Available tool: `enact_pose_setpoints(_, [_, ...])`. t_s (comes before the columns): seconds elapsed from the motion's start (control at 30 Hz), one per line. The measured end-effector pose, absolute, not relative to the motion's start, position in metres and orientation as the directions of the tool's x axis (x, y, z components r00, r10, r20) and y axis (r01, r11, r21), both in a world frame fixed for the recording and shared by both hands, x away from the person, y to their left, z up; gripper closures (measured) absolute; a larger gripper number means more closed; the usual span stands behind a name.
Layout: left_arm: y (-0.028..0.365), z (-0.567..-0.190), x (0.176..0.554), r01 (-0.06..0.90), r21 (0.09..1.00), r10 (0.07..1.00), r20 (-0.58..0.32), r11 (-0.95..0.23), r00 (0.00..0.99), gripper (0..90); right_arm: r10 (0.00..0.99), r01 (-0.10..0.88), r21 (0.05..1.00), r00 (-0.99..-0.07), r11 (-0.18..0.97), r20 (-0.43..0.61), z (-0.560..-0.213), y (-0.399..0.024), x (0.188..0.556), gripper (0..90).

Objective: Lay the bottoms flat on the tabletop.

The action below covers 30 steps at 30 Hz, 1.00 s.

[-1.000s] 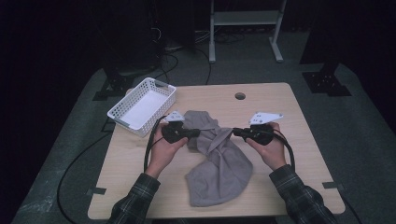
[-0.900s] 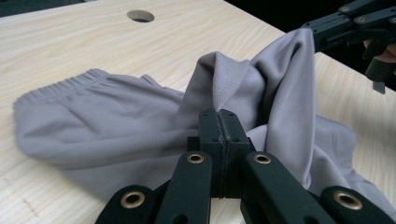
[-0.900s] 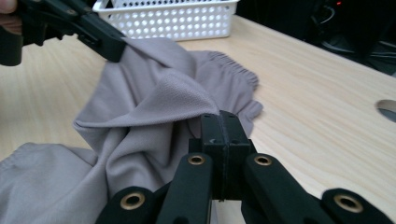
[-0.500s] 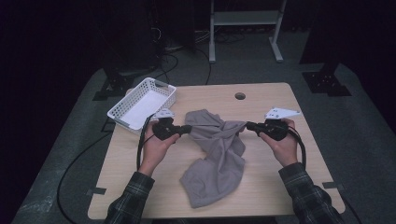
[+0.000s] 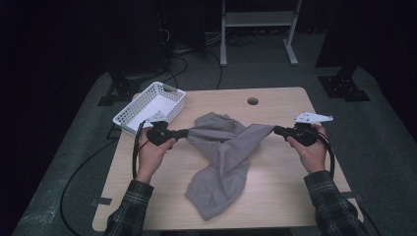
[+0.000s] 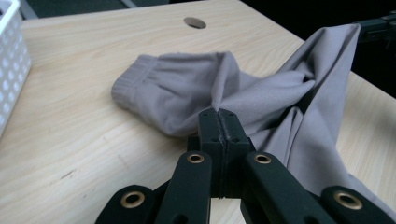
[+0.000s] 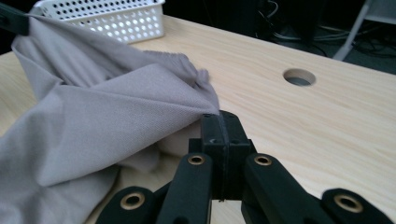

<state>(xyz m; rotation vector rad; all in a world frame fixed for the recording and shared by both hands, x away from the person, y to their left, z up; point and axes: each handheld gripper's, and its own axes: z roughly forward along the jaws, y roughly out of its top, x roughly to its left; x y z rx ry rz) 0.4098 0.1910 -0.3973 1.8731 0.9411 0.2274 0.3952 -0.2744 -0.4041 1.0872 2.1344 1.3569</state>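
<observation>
A grey cloth garment (image 5: 221, 157) with a ribbed cuff (image 6: 128, 81) is stretched between the two grippers over the wooden table (image 5: 275, 196). My left gripper (image 5: 186, 132) is shut on one edge of the cloth at the left; its jaws (image 6: 218, 113) pinch the fabric. At the right, my right gripper (image 5: 275, 130) is shut on the opposite edge, and the fabric fans out from its closed jaws (image 7: 219, 115). The cloth's lower part lies twisted on the table toward the near edge.
A white perforated basket (image 5: 150, 105) stands at the table's back left corner, close behind the left hand. A round cable hole (image 5: 253, 101) sits in the tabletop at the back. Black cables trail from both grippers. A metal stand (image 5: 255, 29) is on the floor beyond.
Both hands have moved apart, left gripper leftward and right gripper rightward. The cloth between them has been pulled out from a bunched heap into a stretched span.
</observation>
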Motion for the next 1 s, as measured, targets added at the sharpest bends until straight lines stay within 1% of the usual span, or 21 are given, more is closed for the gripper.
enact_pose_setpoints(0.23, [0.202,-0.401,0.406,0.528,0.825,0.711,-0.247,-0.203,0.658,90.0,0.803,0.435,0.876,-0.587,0.209,0.100,-0.410,-0.293,0.393,89.8])
enact_pose_setpoints(0.43, [0.213,-0.400,0.405,0.529,0.826,0.726,-0.243,-0.193,0.643,90.0,0.827,0.442,0.877,-0.553,0.189,0.101,-0.410,-0.306,0.394,89.8])
enact_pose_setpoints(0.77, [0.233,-0.405,0.398,0.561,0.807,0.754,-0.248,-0.186,0.608,90.0,0.857,0.494,0.852,-0.502,0.173,0.117,-0.422,-0.328,0.392,89.8])
enact_pose_setpoints(1.0, [0.248,-0.411,0.390,0.586,0.790,0.778,-0.250,-0.180,0.576,90.0,0.885,0.533,0.833,-0.447,0.148,0.129,-0.431,-0.350,0.387,89.8])
